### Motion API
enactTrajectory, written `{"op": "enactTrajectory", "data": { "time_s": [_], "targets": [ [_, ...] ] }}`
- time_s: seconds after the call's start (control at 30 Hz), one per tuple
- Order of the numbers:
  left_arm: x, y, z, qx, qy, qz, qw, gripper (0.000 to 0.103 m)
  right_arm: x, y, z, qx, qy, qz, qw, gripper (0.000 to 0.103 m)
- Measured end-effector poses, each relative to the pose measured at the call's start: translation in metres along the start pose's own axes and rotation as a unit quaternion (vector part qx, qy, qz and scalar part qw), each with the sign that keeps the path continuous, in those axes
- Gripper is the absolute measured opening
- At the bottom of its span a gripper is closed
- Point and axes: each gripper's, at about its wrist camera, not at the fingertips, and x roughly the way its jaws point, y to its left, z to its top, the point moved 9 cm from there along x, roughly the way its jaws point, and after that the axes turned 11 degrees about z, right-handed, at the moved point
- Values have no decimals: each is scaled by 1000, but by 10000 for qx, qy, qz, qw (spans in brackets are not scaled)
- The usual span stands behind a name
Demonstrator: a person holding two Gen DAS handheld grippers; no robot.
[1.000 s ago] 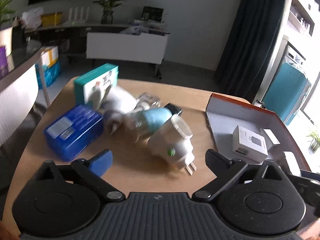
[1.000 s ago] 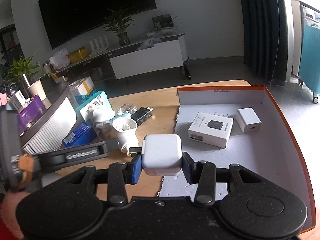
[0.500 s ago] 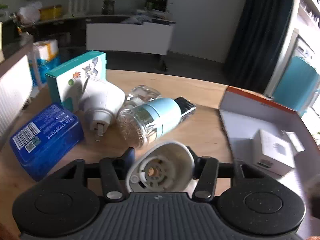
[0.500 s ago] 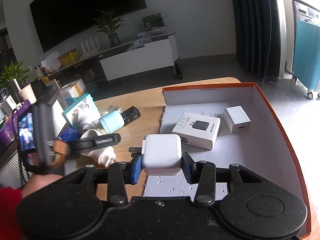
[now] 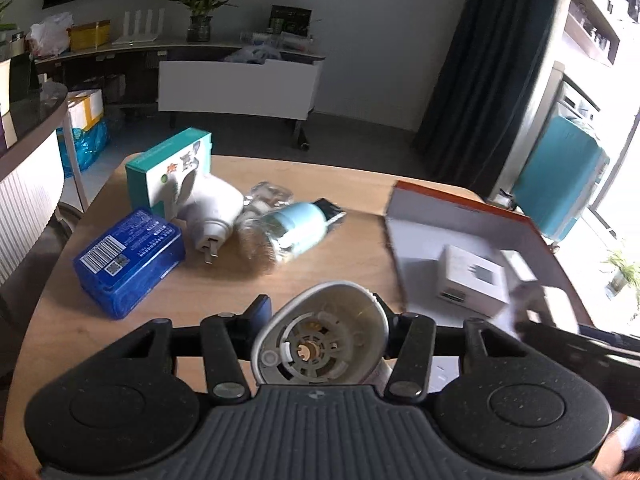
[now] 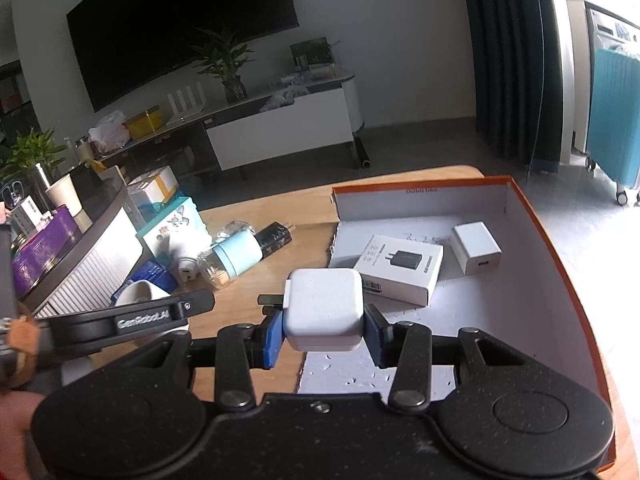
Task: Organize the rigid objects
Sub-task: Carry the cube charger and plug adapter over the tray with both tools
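My left gripper [image 5: 325, 326] is shut on a white plug-in device [image 5: 322, 340], held above the wooden table [image 5: 224, 300] with its open underside facing the camera. My right gripper [image 6: 323, 330] is shut on a white square charger [image 6: 324, 308], held above the near left edge of the orange-rimmed box [image 6: 560, 264]. The box also shows in the left wrist view [image 5: 460, 204]. Inside it lie a white charger carton [image 6: 400, 268] and a small white charger [image 6: 476, 248]. The left gripper shows in the right wrist view [image 6: 132, 320], to the left.
On the table lie a blue packet [image 5: 128, 260], a teal and white carton [image 5: 172, 172], a second white plug-in device [image 5: 208, 212], a light blue bottle in clear wrap [image 5: 288, 232] and a black item [image 5: 330, 210]. A white counter [image 5: 24, 196] stands at the left.
My left gripper closed on the white plug-in device and lifted it off the table. My right gripper, still holding the charger, shifted toward the box.
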Motion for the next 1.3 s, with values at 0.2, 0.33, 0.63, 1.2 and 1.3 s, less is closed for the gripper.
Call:
{"op": "enactTrajectory", "data": {
  "time_s": [0.2, 0.33, 0.63, 1.2, 1.3],
  "targets": [
    [-19, -20, -4, 29, 120, -117, 9999, 52, -17, -2, 3, -36, -121, -78, 9999, 51],
    [-28, -31, -9, 157, 122, -139, 9997, 52, -28, -9, 4, -31, -197, -167, 9997, 51],
    [-33, -55, -14, 321, 161, -312, 9989, 52, -46, -26, 3, 83, -295, -380, 9988, 51],
    [-30, -93, -6, 517, 124, -580, 9969, 52, -65, -60, 10, 253, -529, -752, 9954, 51],
    [-28, -99, -4, 554, 122, -613, 9965, 52, -66, -64, 12, 277, -546, -785, 9950, 51]
  ]
}}
